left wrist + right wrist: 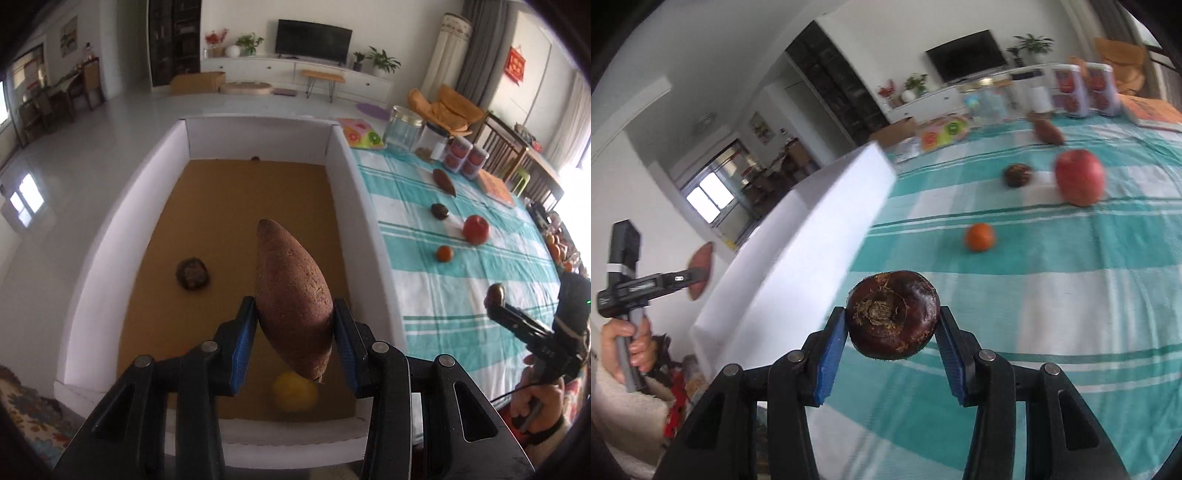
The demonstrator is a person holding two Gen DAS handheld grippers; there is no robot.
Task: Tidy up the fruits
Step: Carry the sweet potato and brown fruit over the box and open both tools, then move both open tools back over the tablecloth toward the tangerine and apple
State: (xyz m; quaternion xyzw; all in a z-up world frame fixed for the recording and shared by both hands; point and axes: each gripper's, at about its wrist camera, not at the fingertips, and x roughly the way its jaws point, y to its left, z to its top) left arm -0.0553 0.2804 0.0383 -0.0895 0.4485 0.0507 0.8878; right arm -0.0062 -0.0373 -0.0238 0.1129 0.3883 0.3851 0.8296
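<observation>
Left gripper [294,325] pinches sweet potato [291,295], hanging over white box [343,155], likely for drop beside items already inside. Right gripper [892,328] clamps dark water chestnut [893,314] above striped tablecloth [1052,295]; apple [1079,176], tangerine [979,237] wait farther off.

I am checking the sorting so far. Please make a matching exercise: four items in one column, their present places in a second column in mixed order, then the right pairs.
Items
1. sweet potato
2. water chestnut
3. apple
4. yellow fruit

Places
A. on the striped tablecloth
B. on the brown floor of the white box
C. between the fingers of the left gripper
D. between the fingers of the right gripper

Pairs: 1-C, 2-D, 3-A, 4-B
</observation>
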